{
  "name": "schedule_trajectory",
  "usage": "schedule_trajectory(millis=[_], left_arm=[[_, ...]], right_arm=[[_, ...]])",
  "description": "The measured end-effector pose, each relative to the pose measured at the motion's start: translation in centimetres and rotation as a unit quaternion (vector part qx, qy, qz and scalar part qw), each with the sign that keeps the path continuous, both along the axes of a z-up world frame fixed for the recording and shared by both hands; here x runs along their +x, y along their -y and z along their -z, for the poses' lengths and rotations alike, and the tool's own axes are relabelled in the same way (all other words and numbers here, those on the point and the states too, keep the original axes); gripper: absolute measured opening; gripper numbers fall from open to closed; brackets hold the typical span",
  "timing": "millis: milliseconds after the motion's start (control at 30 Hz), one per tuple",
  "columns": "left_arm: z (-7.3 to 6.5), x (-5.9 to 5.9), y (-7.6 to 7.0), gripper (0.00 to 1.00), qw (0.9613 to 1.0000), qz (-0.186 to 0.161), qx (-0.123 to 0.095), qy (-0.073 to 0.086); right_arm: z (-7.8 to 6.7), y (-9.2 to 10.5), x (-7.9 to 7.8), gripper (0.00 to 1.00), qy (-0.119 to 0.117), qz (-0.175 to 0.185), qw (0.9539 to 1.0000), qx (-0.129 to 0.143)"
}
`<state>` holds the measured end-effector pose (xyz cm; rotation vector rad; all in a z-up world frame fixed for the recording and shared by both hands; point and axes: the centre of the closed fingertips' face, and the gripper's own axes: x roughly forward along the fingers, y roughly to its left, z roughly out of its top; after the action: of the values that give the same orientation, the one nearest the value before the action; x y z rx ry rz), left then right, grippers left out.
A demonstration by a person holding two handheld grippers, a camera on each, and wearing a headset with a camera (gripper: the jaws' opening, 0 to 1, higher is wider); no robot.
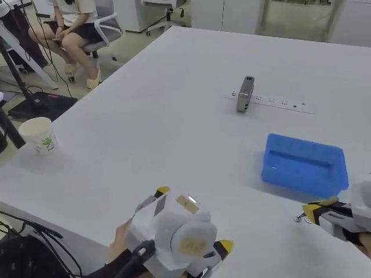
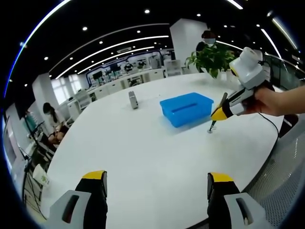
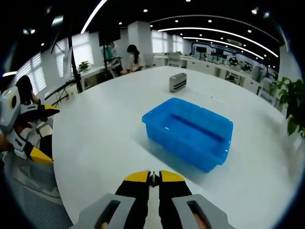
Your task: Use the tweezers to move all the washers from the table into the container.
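Holding tweezers (image 1: 299, 218) clamped in its fingers, the right gripper (image 3: 153, 175) sits beside the blue container (image 1: 295, 176); left gripper (image 2: 155, 183) fingers apart.

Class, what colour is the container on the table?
Blue container, clearest in the right gripper view.

Translucent blue container (image 1: 304, 165) at 3 o'clock on plain white table (image 1: 174, 133); white paper cup (image 1: 38, 134) with green leaf print at 9 o'clock; left gripper (image 2: 157, 176) and right gripper (image 3: 154, 177) grey-white with yellow tips; tweezers (image 1: 299, 218) metallic grey
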<state>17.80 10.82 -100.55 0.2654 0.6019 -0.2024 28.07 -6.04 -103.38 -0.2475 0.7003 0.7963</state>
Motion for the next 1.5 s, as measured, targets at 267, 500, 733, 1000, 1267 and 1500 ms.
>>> schedule_trajectory(millis=[267,500,733,1000,1267,1500], left_arm=[[-0.1,0.0,0.1,0.88,1.0000,-0.001,-0.001,0.001],[-0.2,0.0,0.0,0.87,1.0000,-0.004,-0.002,0.002],[-0.2,0.1,-0.1,0.87,1.0000,-0.005,-0.002,0.005],[-0.2,0.1,-0.2,0.87,1.0000,-0.006,-0.001,0.006],[-0.6,0.2,0.0,0.88,0.9998,-0.003,-0.009,0.015],[-0.6,0.2,0.0,0.88,0.9998,-0.004,-0.013,0.014]], right_arm=[[-0.2,-0.1,0.2,0.02,-0.016,-0.001,0.9999,-0.003],[-0.5,-0.4,-0.2,0.02,-0.016,-0.011,0.9998,-0.005],[-1.7,-0.5,0.2,0.02,-0.007,-0.010,0.9999,0.003],[-3.1,-0.4,0.6,0.02,0.005,-0.008,0.9999,0.009],[-4.0,-0.1,0.9,0.02,0.016,-0.005,0.9998,0.010],[-4.9,-0.2,1.2,0.02,0.028,-0.005,0.9995,0.013]])
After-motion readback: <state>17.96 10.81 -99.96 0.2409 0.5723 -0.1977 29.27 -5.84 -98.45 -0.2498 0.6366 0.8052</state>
